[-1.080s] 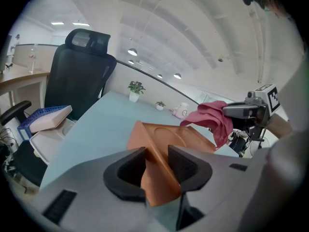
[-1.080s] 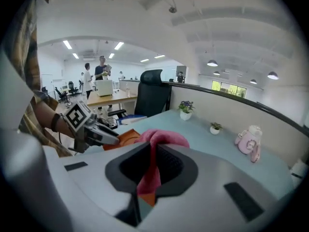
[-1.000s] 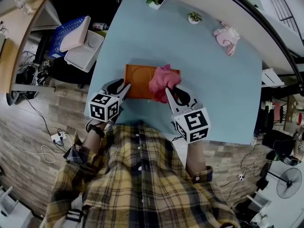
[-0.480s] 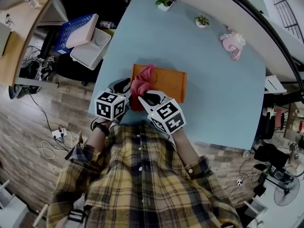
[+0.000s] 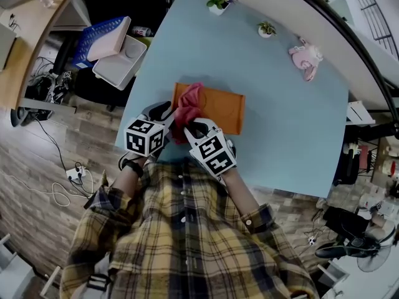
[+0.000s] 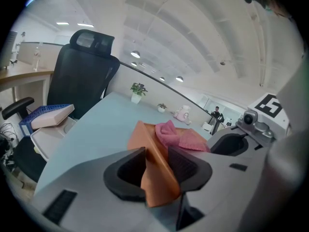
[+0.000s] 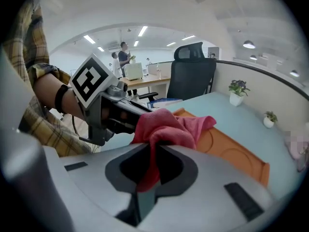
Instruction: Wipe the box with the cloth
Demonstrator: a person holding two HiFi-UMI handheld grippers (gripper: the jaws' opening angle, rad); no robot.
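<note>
Two grips noted: left gripper (image 6: 157,167) jaws pinch the box (image 5: 221,109) edge; right gripper (image 7: 154,166) jaws pinch the cloth (image 5: 188,104), draped over the box's left end.

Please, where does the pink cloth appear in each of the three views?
Head view: pink cloth on the orange box's left end, near centre.
Left gripper view: centre, on the box beyond the jaws.
Right gripper view: centre, clamped in the jaws.
Shared landmark: the orange box.
</note>
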